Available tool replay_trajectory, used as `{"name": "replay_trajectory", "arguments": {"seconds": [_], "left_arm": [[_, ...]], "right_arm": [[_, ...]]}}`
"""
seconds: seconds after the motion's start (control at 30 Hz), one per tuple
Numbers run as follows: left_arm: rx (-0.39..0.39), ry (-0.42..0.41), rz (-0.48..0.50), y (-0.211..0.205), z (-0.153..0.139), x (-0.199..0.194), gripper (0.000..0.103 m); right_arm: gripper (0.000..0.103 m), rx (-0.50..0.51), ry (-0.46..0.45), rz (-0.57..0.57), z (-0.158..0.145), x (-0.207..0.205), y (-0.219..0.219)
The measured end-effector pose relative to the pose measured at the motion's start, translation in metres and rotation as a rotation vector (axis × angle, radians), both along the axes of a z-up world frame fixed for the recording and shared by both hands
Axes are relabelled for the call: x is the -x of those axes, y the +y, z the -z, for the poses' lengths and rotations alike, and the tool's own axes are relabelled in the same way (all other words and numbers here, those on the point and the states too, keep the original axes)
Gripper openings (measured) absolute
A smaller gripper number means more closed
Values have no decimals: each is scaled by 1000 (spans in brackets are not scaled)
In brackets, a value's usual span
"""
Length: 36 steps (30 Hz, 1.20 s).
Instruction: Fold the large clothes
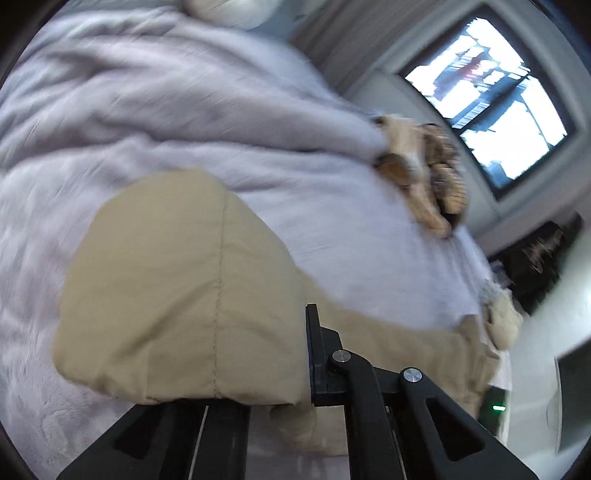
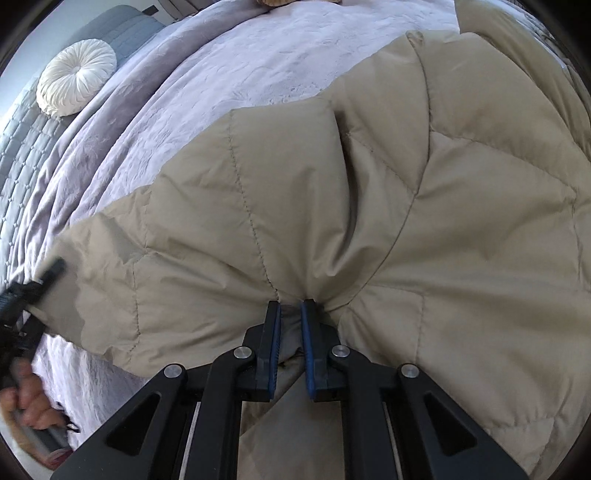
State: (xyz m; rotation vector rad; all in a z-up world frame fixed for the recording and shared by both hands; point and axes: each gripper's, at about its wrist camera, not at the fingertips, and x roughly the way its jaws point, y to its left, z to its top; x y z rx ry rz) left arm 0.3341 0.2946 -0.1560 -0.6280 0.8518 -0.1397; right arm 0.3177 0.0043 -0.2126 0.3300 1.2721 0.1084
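A beige quilted puffer jacket (image 2: 424, 206) lies on a pale lilac bedspread (image 2: 258, 62). My right gripper (image 2: 291, 314) is shut on a bunched fold of the jacket at its near edge. In the left wrist view a sleeve end of the jacket (image 1: 177, 280) drapes over my left gripper (image 1: 291, 354); only the right finger (image 1: 314, 354) shows, the other is hidden under the fabric. The left gripper also shows in the right wrist view (image 2: 48, 277) at the jacket's left sleeve end, held by a hand.
A round white pleated cushion (image 2: 75, 77) lies by a grey quilted headboard (image 2: 122, 26) at the far left. A plush dog toy (image 1: 424, 173) lies on the bedspread (image 1: 147, 110). A window (image 1: 491, 96) and dark furniture (image 1: 535, 258) stand beyond the bed.
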Motion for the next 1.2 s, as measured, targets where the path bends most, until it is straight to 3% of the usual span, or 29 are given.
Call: {"name": "replay_trajectory", "arguments": {"seconds": [0.2, 0.3, 0.4, 0.6, 0.83, 1.0, 1.2], "left_arm": [[-9, -138, 204, -73, -66, 0, 9], [-5, -170, 310, -126, -84, 2, 9], [-20, -184, 415, -181, -92, 7, 9], [-40, -140, 600, -304, -81, 21, 9], [-204, -47, 771, -423, -36, 52, 9], [-375, -42, 853, -467, -22, 82, 9], [-469, -50, 901, -478, -15, 105, 10]], "right_arm": [[12, -77, 20, 2, -7, 3, -13], [12, -148, 4, 21, -27, 14, -32], [12, -144, -36, 50, -51, 36, -66], [12, -64, -76, 196, -75, 92, -169], [12, -17, -66, 374, -78, 155, -271], [12, -38, -46, 448, -68, 186, -313], [12, -71, -37, 499, -68, 202, -342]]}}
